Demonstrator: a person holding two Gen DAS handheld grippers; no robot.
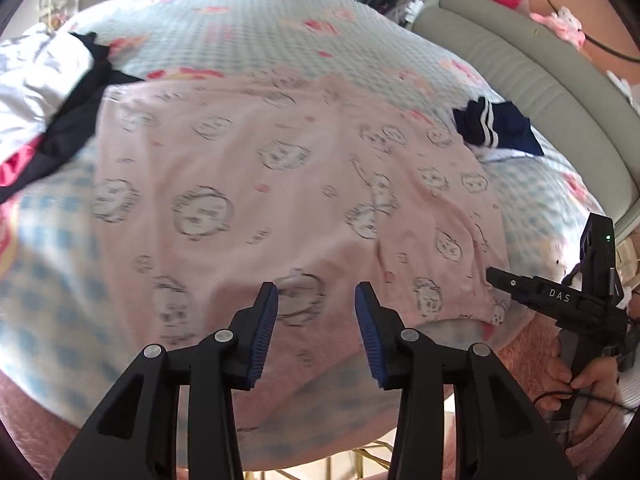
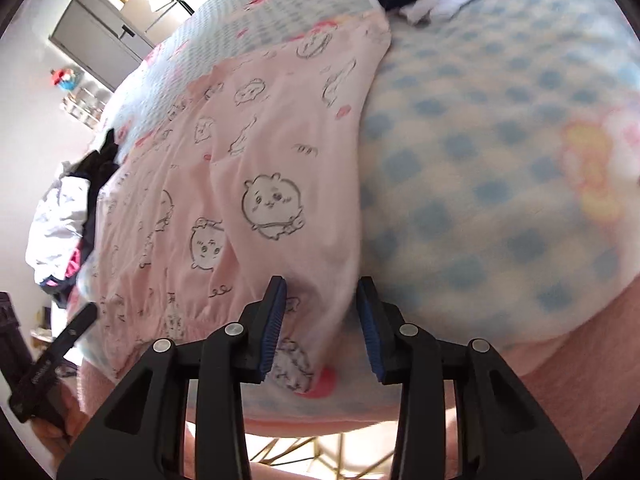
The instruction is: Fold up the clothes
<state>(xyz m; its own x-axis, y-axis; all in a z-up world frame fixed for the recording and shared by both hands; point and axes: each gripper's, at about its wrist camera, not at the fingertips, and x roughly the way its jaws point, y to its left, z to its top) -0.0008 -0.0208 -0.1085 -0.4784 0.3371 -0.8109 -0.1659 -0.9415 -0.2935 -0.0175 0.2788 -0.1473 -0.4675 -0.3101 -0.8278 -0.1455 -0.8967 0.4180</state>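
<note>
A pink garment printed with cartoon faces (image 1: 280, 184) lies spread flat on the bed; it also shows in the right wrist view (image 2: 256, 184). My left gripper (image 1: 316, 296) is open and empty, hovering over the garment's near hem. My right gripper (image 2: 322, 292) is open and empty, just above the garment's near right corner. The right gripper also appears at the right edge of the left wrist view (image 1: 496, 276), beside that corner. The left gripper shows at the lower left of the right wrist view (image 2: 80, 320).
The bed has a blue-checked sheet (image 2: 500, 160). A pile of white, black and pink clothes (image 1: 44, 92) lies at the far left. A folded navy item with white stripes (image 1: 496, 128) lies at the far right. A grey padded headboard (image 1: 540, 64) runs along the right.
</note>
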